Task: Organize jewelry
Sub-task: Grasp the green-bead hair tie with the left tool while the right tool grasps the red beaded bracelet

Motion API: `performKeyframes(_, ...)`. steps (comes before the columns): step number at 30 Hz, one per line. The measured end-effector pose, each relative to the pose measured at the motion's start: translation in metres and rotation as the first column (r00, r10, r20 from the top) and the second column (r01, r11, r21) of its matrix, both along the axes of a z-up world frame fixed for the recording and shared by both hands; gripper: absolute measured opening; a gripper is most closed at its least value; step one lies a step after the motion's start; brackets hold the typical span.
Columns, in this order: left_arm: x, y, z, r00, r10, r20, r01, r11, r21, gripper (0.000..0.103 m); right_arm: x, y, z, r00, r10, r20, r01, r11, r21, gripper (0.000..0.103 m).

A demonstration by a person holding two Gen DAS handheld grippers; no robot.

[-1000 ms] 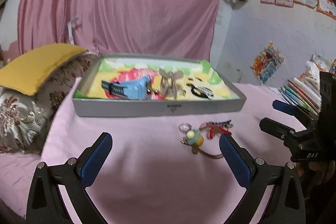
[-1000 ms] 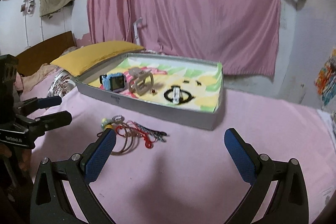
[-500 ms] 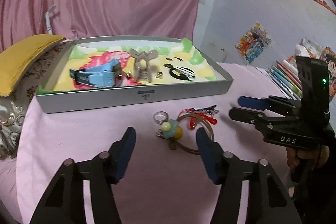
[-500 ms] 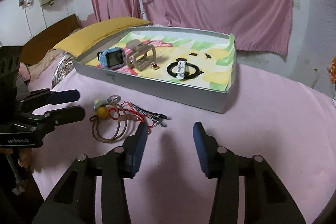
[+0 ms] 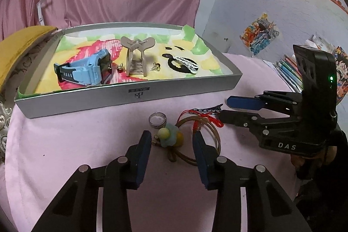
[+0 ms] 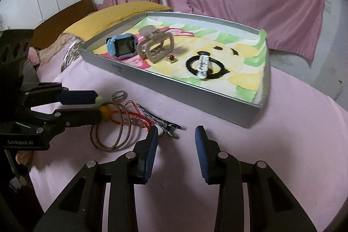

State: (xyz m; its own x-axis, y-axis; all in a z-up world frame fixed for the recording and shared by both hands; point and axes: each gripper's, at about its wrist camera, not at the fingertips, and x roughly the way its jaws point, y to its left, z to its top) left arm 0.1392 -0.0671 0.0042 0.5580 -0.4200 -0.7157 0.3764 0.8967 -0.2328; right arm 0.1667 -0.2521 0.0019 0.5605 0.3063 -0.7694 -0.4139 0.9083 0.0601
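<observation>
Pink bedspread (image 5: 65, 145) carries everything. Nearest, the left gripper (image 5: 171, 140), jaws narrowed but empty, brackets a pastel flower-bead charm (image 5: 170, 136) among brown hoop bangles (image 6: 113, 134), a red braided cord (image 5: 206, 120) and a silver ring (image 5: 157, 119); the right gripper (image 6: 175, 134) is likewise part-closed, empty, beside them. Farther off, the grey tray (image 5: 130, 95) already holds a blue smartwatch (image 5: 87, 71), beige hair claw (image 5: 136, 53) and earrings; this loose cluster seemingly remains.

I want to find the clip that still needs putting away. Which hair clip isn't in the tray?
The dark, flat hair clip on the pink cover, beside the red cord. The beige claw clip and the white clip lie inside the tray.
</observation>
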Motion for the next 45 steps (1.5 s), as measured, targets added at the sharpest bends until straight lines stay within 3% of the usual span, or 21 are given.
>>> performKeyframes(4, 0.004, -0.005, 0.000, 1.000, -0.007, 0.003, 0.007, 1.000, 0.015, 0.033, 0.004, 0.002, 0.001, 1.000, 0.022, 0.009, -0.022, 1.000, -0.022, 0.030)
performKeyframes(8, 0.007, -0.009, -0.001, 1.000, -0.021, -0.005, 0.021, 0.999, 0.033, 0.023, 0.011, 0.004, -0.001, 0.998, 0.068, -0.006, -0.068, 0.997, -0.030, 0.030)
performKeyframes(13, 0.008, -0.011, -0.001, 1.000, -0.029, -0.005, 0.029, 0.999, 0.038, 0.023, 0.016, 0.008, 0.000, 0.992, 0.123, -0.006, -0.123, 0.991, -0.054, 0.030)
performKeyframes(15, 0.007, -0.011, -0.001, 1.000, -0.029, -0.003, 0.029, 0.999, 0.041, 0.023, 0.017, 0.009, 0.000, 0.991, 0.134, -0.004, -0.134, 0.989, -0.059, 0.022)
performKeyframes(19, 0.005, -0.009, 0.000, 1.000, -0.020, 0.002, 0.020, 0.999, 0.044, 0.021, 0.014, 0.010, 0.001, 0.989, 0.150, -0.003, -0.150, 0.987, -0.062, 0.017)
performKeyframes(36, -0.010, 0.005, 0.000, 1.000, 0.008, 0.005, -0.008, 1.000, 0.012, 0.020, -0.019, -0.014, 0.001, 0.997, 0.060, -0.038, -0.061, 0.998, -0.033, 0.014)
performKeyframes(45, -0.017, 0.005, -0.001, 1.000, 0.007, 0.005, -0.007, 1.000, 0.005, 0.020, -0.038, -0.012, 0.002, 0.995, 0.068, -0.067, -0.069, 0.998, -0.012, 0.014)
